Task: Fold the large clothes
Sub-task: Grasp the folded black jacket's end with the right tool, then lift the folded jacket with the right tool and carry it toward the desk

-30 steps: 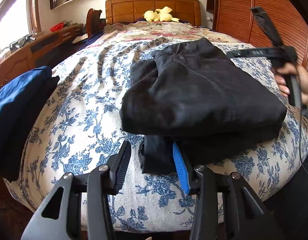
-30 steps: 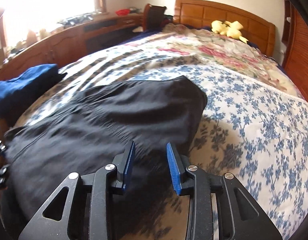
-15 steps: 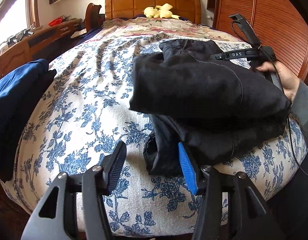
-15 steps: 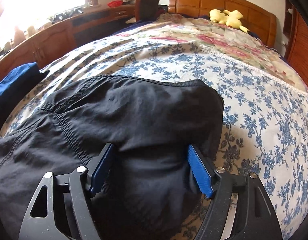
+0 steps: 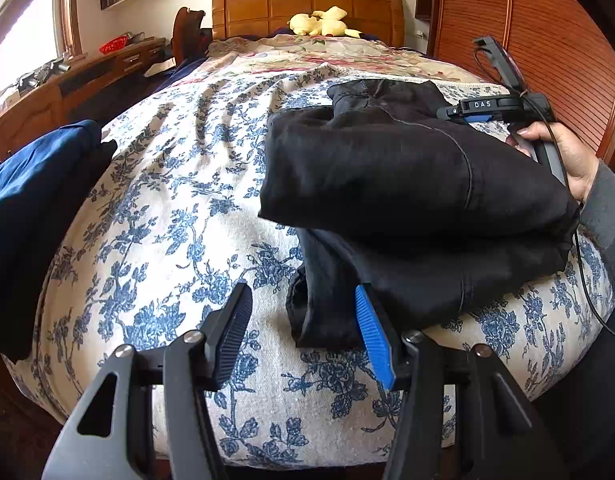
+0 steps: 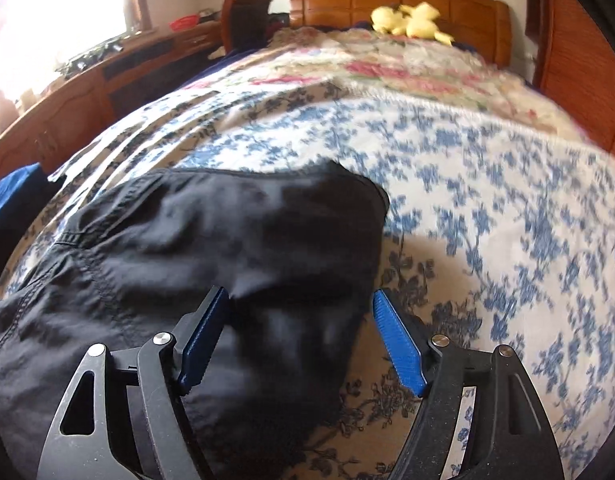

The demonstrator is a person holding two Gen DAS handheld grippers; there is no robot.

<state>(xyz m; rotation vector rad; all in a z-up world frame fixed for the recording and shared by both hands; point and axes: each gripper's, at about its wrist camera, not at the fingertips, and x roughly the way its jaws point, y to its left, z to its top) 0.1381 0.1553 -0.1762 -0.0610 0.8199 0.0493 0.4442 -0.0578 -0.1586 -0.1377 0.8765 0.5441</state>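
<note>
Folded black trousers (image 5: 407, 184) lie on the blue-flowered bedspread (image 5: 179, 208), stacked in layers near the front edge. My left gripper (image 5: 303, 328) is open just in front of the lower layer's folded end, which lies between its fingertips. My right gripper (image 6: 301, 332) is open with the trousers' far end (image 6: 235, 240) between and under its fingers. It also shows in the left wrist view (image 5: 495, 108), held by a hand at the trousers' right side.
A folded blue garment (image 5: 31, 184) lies at the bed's left edge. A yellow plush toy (image 5: 323, 22) sits at the wooden headboard (image 5: 303, 4). A wooden desk (image 5: 67, 92) runs along the left, a wooden wardrobe (image 5: 547, 52) on the right.
My right gripper opened wide and moved onto the trousers' far end, then drew back slightly. The left gripper stayed open by the lower fold. The top layer shifted a little.
</note>
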